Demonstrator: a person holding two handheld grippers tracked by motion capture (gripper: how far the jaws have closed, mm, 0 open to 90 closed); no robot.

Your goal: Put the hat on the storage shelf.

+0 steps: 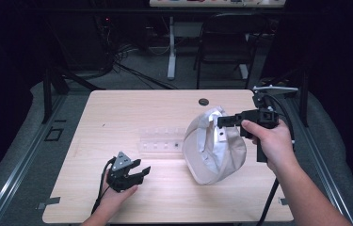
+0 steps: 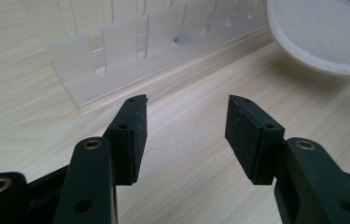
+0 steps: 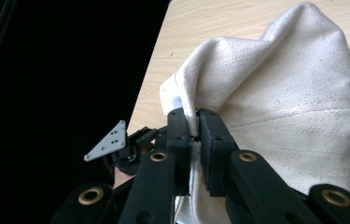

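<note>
A white cap (image 1: pixel 214 150) is pinched by the right gripper (image 1: pixel 221 121) near the table's (image 1: pixel 117 108) right edge. The left gripper (image 1: pixel 139 172) is held near the front edge, jaws apart and empty.

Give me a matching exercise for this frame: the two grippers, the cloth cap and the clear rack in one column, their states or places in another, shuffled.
Column one:
1. left gripper
2. right gripper
3. white cloth cap
4. clear plastic rack

Column two:
A. pinched at its edge and held up, its lower part near the table
B. standing on the table between the left gripper and the cap
C. jaws apart, nothing between them, low over the wood
D. jaws closed on fabric

Pairs: 1-C, 2-D, 3-A, 4-B
</note>
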